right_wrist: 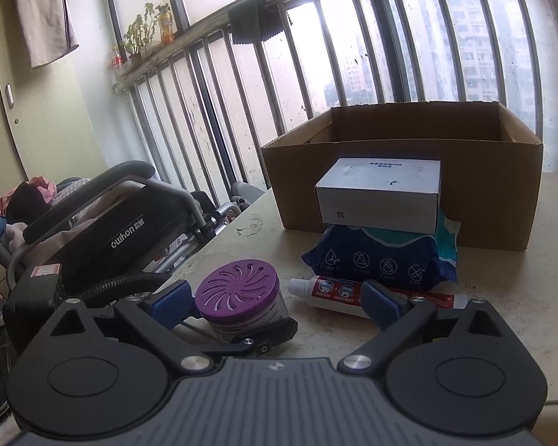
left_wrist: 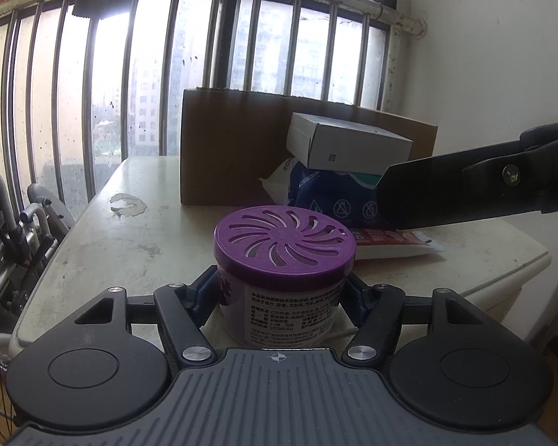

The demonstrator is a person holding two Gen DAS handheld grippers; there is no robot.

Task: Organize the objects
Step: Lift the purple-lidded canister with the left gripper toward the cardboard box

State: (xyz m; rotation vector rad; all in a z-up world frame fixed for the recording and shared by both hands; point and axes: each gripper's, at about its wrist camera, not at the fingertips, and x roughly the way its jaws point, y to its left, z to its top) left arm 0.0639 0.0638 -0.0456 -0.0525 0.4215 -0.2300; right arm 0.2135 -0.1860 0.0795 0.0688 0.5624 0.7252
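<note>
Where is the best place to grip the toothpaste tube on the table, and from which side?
Grip the toothpaste tube across its flat middle, coming from above and the near side. It lies on the table with its cap pointing left; the blue pack probably blocks the far side.

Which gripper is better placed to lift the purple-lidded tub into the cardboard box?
Left. The left gripper already has its jaws against both sides of the purple-lidded tub. The right gripper stands open beside the toothpaste tube.

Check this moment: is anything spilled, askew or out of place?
A dried whitish smear marks the table near the cardboard box. The white box sits perched on the soft blue packet, not flat on the table. Nothing else stands out.
</note>
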